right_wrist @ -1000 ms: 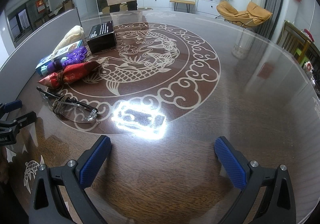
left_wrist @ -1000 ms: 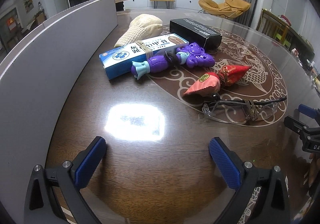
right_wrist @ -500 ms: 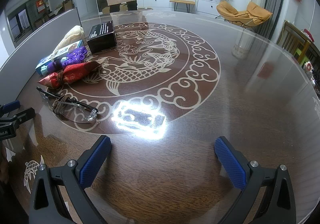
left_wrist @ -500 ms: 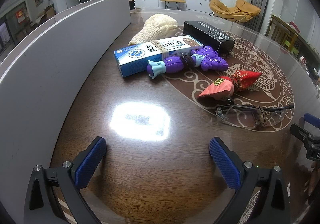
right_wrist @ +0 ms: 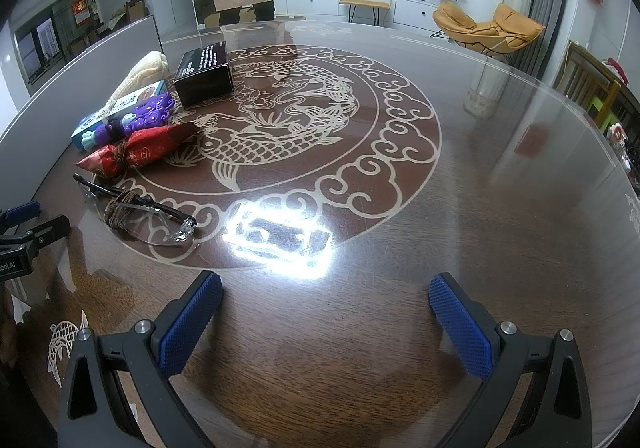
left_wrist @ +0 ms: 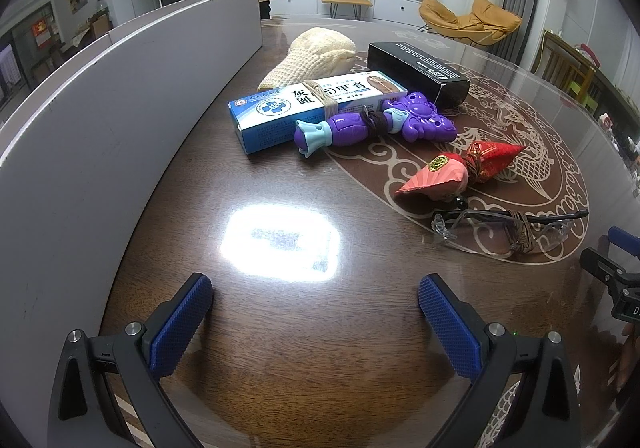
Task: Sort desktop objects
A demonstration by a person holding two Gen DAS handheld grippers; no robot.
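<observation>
The safety glasses [left_wrist: 508,234], nearest my left tongs [left_wrist: 314,310] by the near edge of the surface [left_wrist: 280,348], look light, slippery and fragile, so with both tongs [right_wrist: 324,312] spread and empty I'd pinch the cord-wrapped bridge.

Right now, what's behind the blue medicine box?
Behind the blue medicine box lies a cream knitted glove, its near edge hidden by the box. The black box sits to the right.
</observation>
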